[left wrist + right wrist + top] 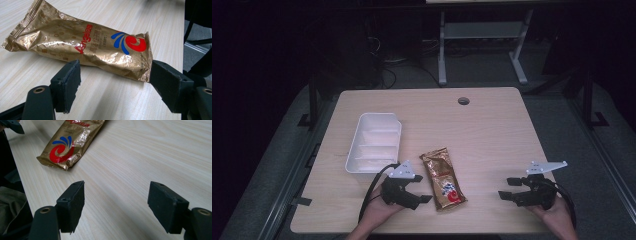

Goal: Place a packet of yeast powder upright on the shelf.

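Left gripper sits just beside the gold foil snack packet, jaws spread wide and empty, their pads facing the packet's long side near its red-and-blue logo end. That packet lies flat on the wooden table, long axis running away from the person, right of a white plastic bin. Right gripper, also spread and empty, rests well apart to the packet's right, so the left looks likelier to pinch it.

Gold foil packet with red-blue swirl, red lettering; white tray; pale woodgrain table
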Demonstrator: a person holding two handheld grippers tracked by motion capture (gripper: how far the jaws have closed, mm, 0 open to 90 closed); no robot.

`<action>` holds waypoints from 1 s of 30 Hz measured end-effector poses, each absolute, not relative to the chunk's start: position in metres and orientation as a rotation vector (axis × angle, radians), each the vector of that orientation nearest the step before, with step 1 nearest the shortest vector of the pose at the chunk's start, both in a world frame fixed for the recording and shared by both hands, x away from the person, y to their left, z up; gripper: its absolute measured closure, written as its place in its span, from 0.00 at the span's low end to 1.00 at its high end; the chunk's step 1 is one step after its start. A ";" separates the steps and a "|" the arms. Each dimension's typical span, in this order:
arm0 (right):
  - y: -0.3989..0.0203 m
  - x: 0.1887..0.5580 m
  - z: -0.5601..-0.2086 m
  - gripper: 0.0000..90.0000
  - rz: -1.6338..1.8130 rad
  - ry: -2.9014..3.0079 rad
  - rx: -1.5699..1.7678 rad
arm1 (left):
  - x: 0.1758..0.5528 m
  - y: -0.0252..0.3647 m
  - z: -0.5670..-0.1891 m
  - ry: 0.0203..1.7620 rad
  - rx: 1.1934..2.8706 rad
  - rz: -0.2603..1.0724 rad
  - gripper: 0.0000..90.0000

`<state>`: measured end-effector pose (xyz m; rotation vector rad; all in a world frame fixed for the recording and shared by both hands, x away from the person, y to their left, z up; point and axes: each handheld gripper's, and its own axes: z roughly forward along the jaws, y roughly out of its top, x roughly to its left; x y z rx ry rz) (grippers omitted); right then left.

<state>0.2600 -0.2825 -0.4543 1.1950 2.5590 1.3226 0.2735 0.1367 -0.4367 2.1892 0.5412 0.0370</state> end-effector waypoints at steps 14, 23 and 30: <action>-0.267 0.263 -0.451 0.31 1.323 2.587 1.133 | 0.275 0.133 -0.438 0.565 2.184 0.035 0.29; -0.259 0.289 -0.449 0.29 1.348 2.594 1.148 | 0.273 0.131 -0.437 0.546 2.185 0.025 0.33; -0.237 0.316 -0.436 0.29 1.345 2.631 1.095 | 0.274 0.127 -0.437 0.535 2.188 0.013 0.37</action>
